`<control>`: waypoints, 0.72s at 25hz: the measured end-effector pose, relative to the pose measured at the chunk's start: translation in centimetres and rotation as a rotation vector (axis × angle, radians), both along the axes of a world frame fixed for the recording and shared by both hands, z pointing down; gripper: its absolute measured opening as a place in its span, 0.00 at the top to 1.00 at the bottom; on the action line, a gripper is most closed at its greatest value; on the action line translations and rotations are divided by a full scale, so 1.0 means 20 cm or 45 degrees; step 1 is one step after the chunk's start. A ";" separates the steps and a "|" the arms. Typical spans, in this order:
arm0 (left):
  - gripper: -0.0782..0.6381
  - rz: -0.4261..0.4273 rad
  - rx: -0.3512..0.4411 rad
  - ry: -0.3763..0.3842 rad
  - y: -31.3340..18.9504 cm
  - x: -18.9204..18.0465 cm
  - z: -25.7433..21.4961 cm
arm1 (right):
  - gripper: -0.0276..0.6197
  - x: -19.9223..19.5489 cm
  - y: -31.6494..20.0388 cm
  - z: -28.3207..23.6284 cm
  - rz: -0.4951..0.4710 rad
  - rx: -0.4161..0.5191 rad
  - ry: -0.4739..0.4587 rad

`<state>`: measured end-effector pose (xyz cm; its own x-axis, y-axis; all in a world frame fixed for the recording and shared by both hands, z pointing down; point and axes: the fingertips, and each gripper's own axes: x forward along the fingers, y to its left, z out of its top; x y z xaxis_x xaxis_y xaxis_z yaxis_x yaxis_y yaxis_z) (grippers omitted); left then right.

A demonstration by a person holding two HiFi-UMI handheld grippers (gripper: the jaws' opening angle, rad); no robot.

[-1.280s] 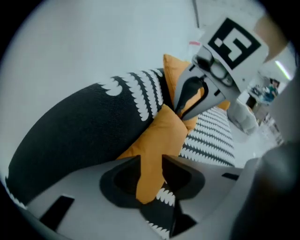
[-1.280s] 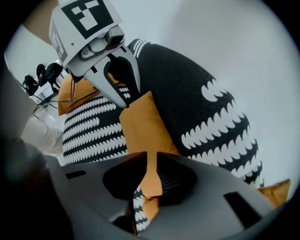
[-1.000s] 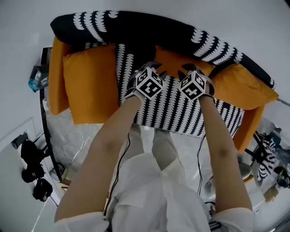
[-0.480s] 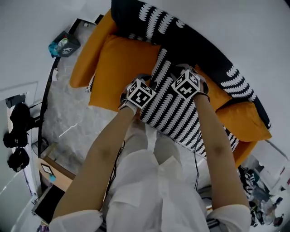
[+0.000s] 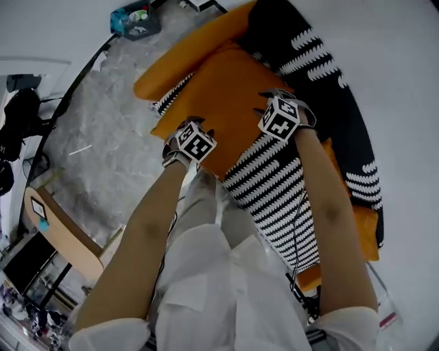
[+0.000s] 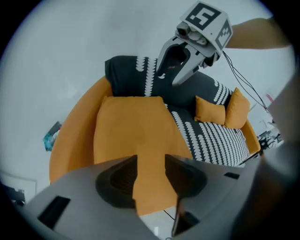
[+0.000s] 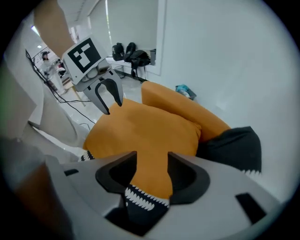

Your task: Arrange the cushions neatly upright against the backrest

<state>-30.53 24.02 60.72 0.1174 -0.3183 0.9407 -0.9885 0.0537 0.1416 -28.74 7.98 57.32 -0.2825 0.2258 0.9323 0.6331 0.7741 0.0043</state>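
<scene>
Seen from above, a person in white clothing stands in front of a sofa [image 5: 274, 199] with a black seat patterned in white, a matching backrest [image 5: 322, 75] and orange armrests. Both bare forearms reach down over the sofa's left end, each hand holding a pair of tongs topped with a marker cube.

A large orange cushion [image 5: 226, 103] lies flat on the seat at that left end. It sits beside the left armrest [image 5: 185, 51], with its far edge at the backrest, so it is not upright.

The left tongs [image 5: 191, 142] point steeply down over the cushion's near edge. Their own view shows the jaws apart, having just been opening. The orange fabric fills the gap between them, but they do not pinch it.

The right tongs [image 5: 281, 118] point down at the cushion's right side, close to the backrest. Their jaws are also apart and have just been opening. Orange fabric and a strip of patterned seat show between them, and nothing is gripped.

Toward the sofa's right end, a small orange cushion [image 6: 209, 110] is propped against the backrest. A second orange cushion [image 6: 238, 108] stands just beside it, by the right armrest.

On the pale floor to the left of the sofa are a teal object [image 5: 134, 19] and some black bags [image 5: 17, 116]. Nearer the person is a wooden chair [image 5: 58, 230]
</scene>
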 end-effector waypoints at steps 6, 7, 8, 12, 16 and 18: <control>0.56 -0.194 -0.018 0.041 0.27 -0.23 0.02 | 0.56 -0.35 0.18 0.10 -0.431 0.085 0.138; 0.54 -0.223 -0.027 0.044 0.31 -0.28 0.03 | 0.55 -0.41 0.19 0.12 -0.503 0.112 0.157; 0.53 -0.244 -0.036 0.043 0.33 -0.32 0.04 | 0.55 -0.47 0.19 0.14 -0.561 0.134 0.173; 0.50 -0.306 -0.064 0.043 0.41 -0.44 0.14 | 0.53 -0.69 0.21 0.26 -0.745 0.192 0.212; 0.48 -0.325 -0.091 0.025 0.47 -0.54 0.28 | 0.51 -0.86 0.24 0.44 -0.983 0.294 0.208; 0.46 -0.319 -0.101 0.026 0.48 -0.58 0.31 | 0.51 -0.91 0.24 0.48 -1.073 0.344 0.231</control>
